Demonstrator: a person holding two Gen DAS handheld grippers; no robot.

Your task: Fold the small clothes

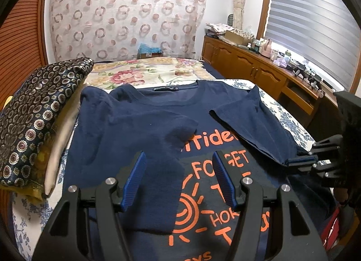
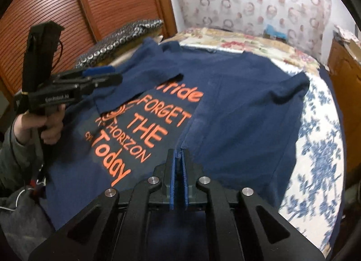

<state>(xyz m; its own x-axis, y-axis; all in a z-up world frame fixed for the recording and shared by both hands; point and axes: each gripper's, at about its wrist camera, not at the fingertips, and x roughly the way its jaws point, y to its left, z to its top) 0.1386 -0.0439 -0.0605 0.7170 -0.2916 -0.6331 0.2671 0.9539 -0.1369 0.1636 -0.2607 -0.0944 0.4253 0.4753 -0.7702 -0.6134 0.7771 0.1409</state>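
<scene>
A navy shirt (image 1: 140, 125) lies face up on the bed (image 1: 288, 116), straight ahead of both grippers, and the side folds are in hand. The right gripper (image 2: 178, 159) is closed on the lower edge of the right flap (image 2: 243, 121), which is folded inward over the print; a thin edge of cloth sits between its blue pads (image 2: 173, 177). The left gripper (image 1: 178, 177) hovers above the left flap (image 1: 126, 134) with its jaws apart and nothing between them. This flap, with its sleeve, already covers the first letters of the print. As a judgement, the right fold is nearly finished, so the next move calls for laying this edge flat, letting go, and then taking the hem to fold the shirt upward toward the collar (image 1: 171, 96). The left wrist view shows the collar label, a stack of folded cloth (image 1: 33, 125) to the left of its gripper, and the cabinet (image 1: 248, 64) far ahead on the right. The right wrist view is slightly blurred, but only it shows the full orange print (image 2: 144, 123) and the hand (image 2: 45, 123) that holds the left gripper.
</scene>
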